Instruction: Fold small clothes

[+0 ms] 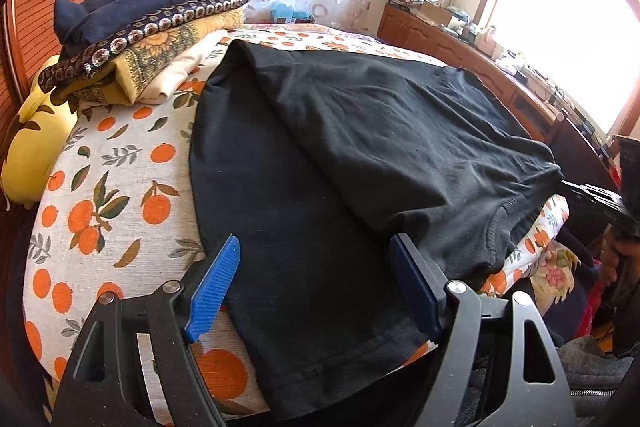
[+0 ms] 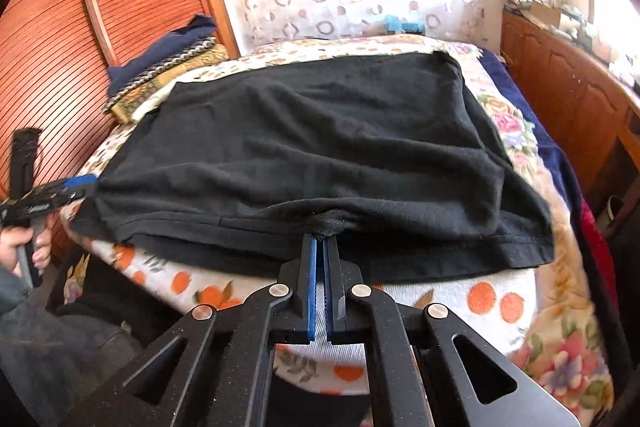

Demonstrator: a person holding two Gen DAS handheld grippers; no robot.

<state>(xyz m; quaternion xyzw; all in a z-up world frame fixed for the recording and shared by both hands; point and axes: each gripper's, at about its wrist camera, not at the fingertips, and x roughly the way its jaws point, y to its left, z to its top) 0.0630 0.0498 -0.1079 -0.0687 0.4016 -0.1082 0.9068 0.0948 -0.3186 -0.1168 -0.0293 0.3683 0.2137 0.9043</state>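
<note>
A black T-shirt [image 1: 360, 147] lies on the orange-print cloth [image 1: 120, 187], one side folded over the middle. My left gripper [image 1: 316, 247] is open, its blue pads straddling the shirt's near hem, just above the fabric. In the right wrist view the shirt [image 2: 320, 131] spreads across the board, and my right gripper [image 2: 321, 239] is shut on a bunched fold of its near edge. The left gripper [image 2: 80, 183] shows at the shirt's left corner in that view; the right gripper shows at the far right [image 1: 592, 195] of the left wrist view.
A stack of folded clothes [image 1: 152, 27] sits at the back left, also in the right wrist view [image 2: 168, 67]. A yellow cushion [image 1: 32, 147] lies left. A wooden cabinet [image 1: 460, 47] with clutter runs along the right under a window. A slatted wooden door [image 2: 80, 27] stands left.
</note>
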